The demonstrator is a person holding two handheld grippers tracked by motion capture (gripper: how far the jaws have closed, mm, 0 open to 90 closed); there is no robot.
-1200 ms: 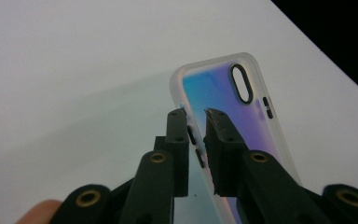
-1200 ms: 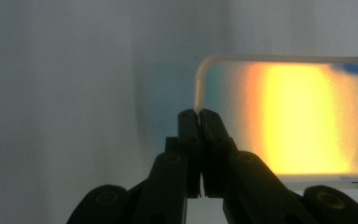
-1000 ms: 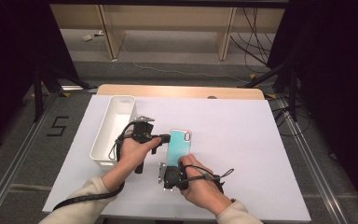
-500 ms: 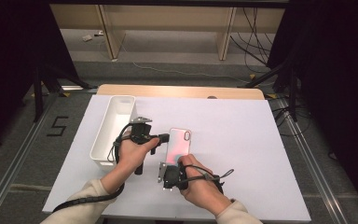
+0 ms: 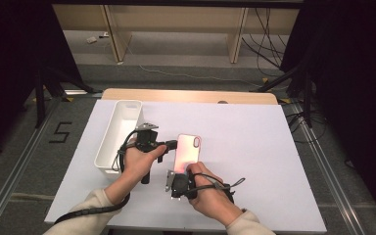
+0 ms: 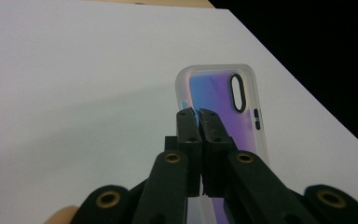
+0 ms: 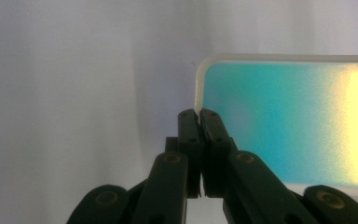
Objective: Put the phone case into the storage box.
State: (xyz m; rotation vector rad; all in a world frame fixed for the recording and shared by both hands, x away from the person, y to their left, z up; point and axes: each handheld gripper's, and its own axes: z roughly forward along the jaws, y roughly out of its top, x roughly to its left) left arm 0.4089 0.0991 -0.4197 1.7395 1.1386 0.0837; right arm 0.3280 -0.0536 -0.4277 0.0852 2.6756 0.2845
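Note:
An iridescent phone case [image 5: 188, 149] with an oval camera cutout is held over the white table between both grippers. My left gripper [image 5: 173, 145] comes in from the left and is shut on the case's long left edge. In the left gripper view the closed tips [image 6: 198, 112] sit at the rim of the case [image 6: 214, 88], which looks blue-violet there. My right gripper [image 5: 181, 174] is shut on the near short edge. In the right gripper view the tips [image 7: 198, 113] pinch the rim by a corner of the case [image 7: 284, 116], which looks teal and yellow.
A long white tray [image 5: 105, 159] stands to the left of my left hand, lengthwise front to back. The white table sheet [image 5: 259, 147] spreads out to the right and back. Past it lie a wooden table edge [image 5: 191, 95] and dark floor with cables.
The case's sheen in the high view went from teal to pink, as from a slight tilt. Both hands and grippers stayed where they were.

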